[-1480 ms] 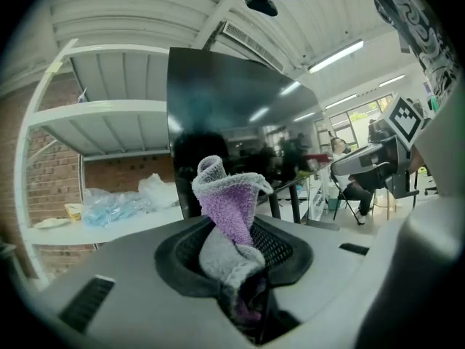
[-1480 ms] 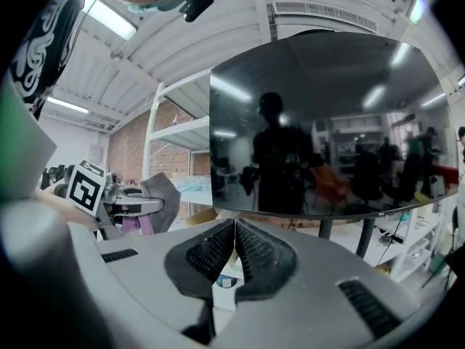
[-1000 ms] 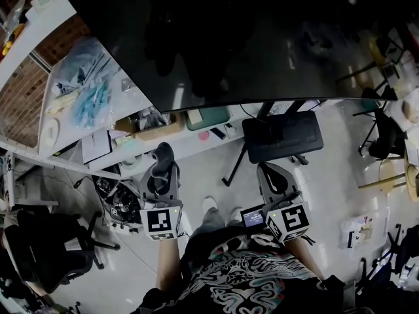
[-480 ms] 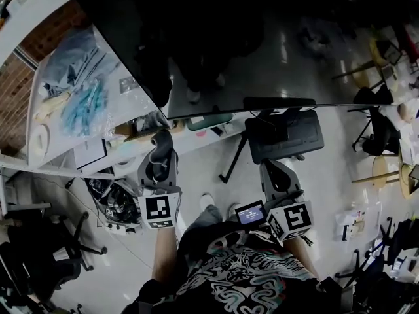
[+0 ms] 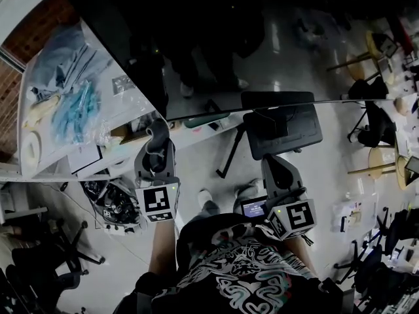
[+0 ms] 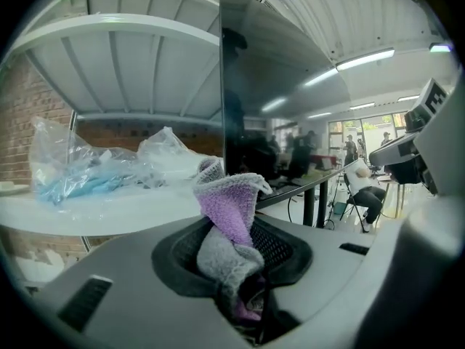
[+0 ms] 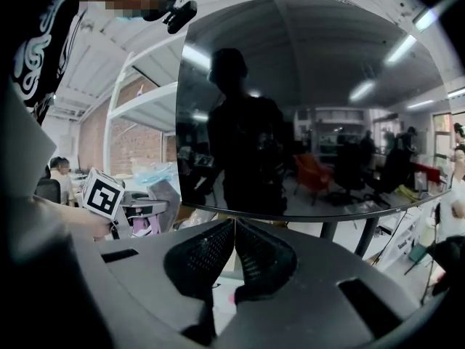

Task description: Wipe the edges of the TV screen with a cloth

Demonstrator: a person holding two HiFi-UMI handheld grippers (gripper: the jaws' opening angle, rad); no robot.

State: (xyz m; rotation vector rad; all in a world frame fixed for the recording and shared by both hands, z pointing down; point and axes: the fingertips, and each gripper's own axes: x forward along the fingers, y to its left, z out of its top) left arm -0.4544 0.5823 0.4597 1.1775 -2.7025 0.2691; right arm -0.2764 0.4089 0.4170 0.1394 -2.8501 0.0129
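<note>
**Cloth held at the TV's lower left corner**

My left gripper (image 5: 157, 141) is clamped on the cloth (image 6: 227, 211), a purple and grey terry rag. It is bunched between the jaws, and a folded end stands up past the tips. In the left gripper view that end sits just beside the left edge of the TV screen (image 6: 280, 107), low down near the corner. I cannot tell whether it is touching the edge.

From the head view the screen (image 5: 236, 38) is a large dark panel across the far part of the scene. The cloth tip (image 5: 157, 129) is right under its lower left corner.

My right gripper (image 5: 276, 165) carries nothing. In its own view the jaws are pressed together, tip to tip (image 7: 234, 227). They point at the lower edge of the screen (image 7: 312, 122), which mirrors a dark figure and the room behind.

The right gripper is to the right of the left one, near the TV stand's dark base (image 5: 283, 131).

Left of the TV, a white surface (image 6: 109, 211) carries clear plastic bags (image 6: 87, 167) with blue items inside.
</note>
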